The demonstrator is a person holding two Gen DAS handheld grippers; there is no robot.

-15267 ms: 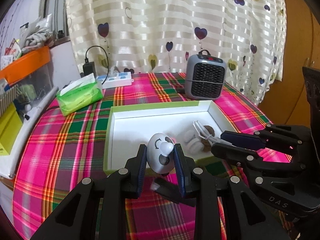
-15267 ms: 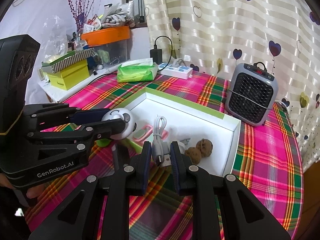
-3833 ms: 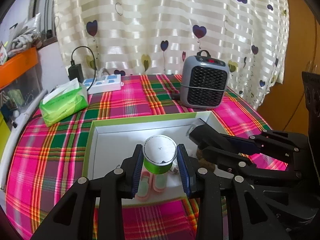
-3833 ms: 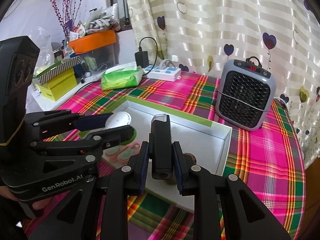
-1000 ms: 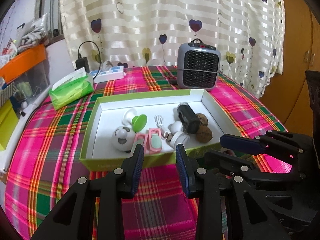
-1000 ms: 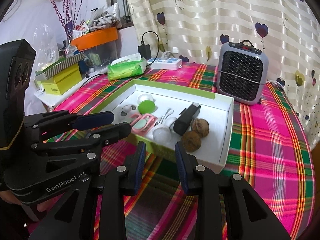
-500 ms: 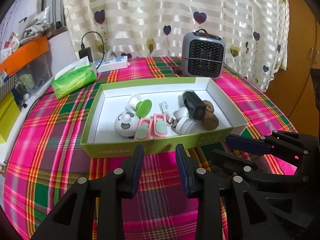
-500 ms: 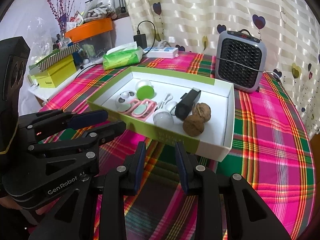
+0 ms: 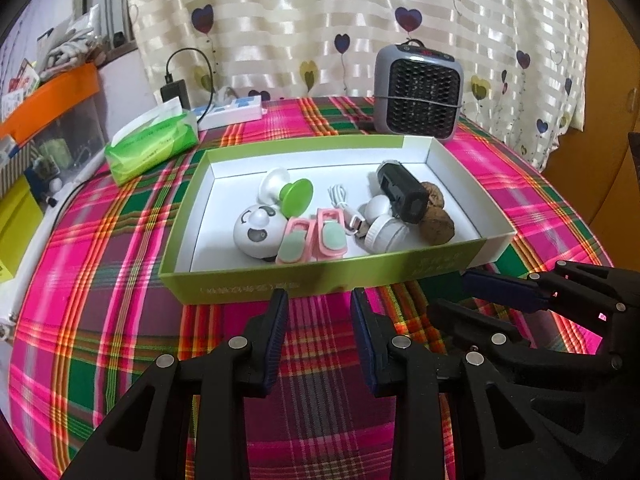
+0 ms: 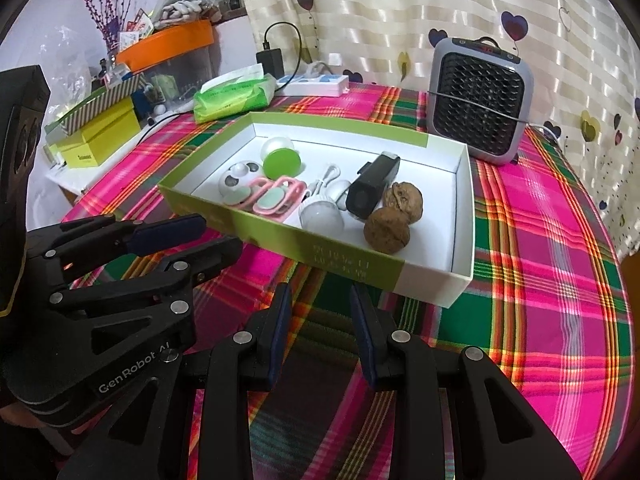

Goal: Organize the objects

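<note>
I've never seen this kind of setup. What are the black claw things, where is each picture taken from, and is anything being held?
The black claws are handheld two-finger grippers, one in each of a person's hands; no robot arm is involved. Each carries a wide-angle camera looking forward along its fingers.

In the left wrist view, the left gripper is in the foreground and the right one enters from the side. The right wrist view shows the right gripper, with the left one beside it.

Both hover over a plaid tablecloth, short of a green box holding a panda-faced ball, pink clips, a black device, two walnuts and other small items. A small heater stands behind.

Nothing is held: the left jaws are closing on nothing, the right jaws stand apart.
</note>
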